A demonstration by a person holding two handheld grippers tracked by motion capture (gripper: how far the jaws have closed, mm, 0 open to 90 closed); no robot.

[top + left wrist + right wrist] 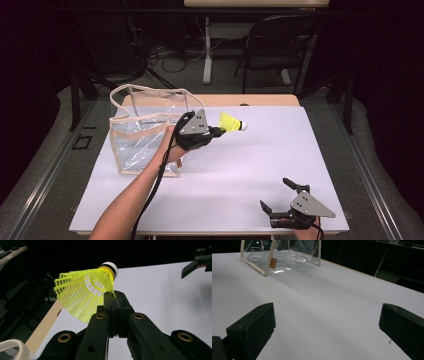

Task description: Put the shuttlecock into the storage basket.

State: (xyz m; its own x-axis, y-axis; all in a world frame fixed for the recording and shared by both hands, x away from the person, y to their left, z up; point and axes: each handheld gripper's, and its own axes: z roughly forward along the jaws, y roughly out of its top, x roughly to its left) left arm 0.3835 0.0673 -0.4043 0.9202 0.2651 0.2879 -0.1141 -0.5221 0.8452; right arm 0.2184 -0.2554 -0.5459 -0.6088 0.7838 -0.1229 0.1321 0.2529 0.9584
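A yellow shuttlecock (231, 122) with a white cork tip hangs above the white table (260, 150), its cork pointing right. My left gripper (220, 131) is shut on the rim of its mesh skirt (83, 293), which the pressed-together jaws pinch at one edge. A clear plastic bag (145, 131) with cream trim stands open at the table's back left, just left of that hand. My right gripper (278, 194) rests at the front right edge, jaws wide open with nothing between the fingers (253, 327). The bag (284, 257) lies far ahead of it.
A folding chair (275, 45) and a table leg (207, 50) stand on the floor beyond the table. A wooden strip (260, 100) borders the table's far edge. Dark metal stands rise at both sides.
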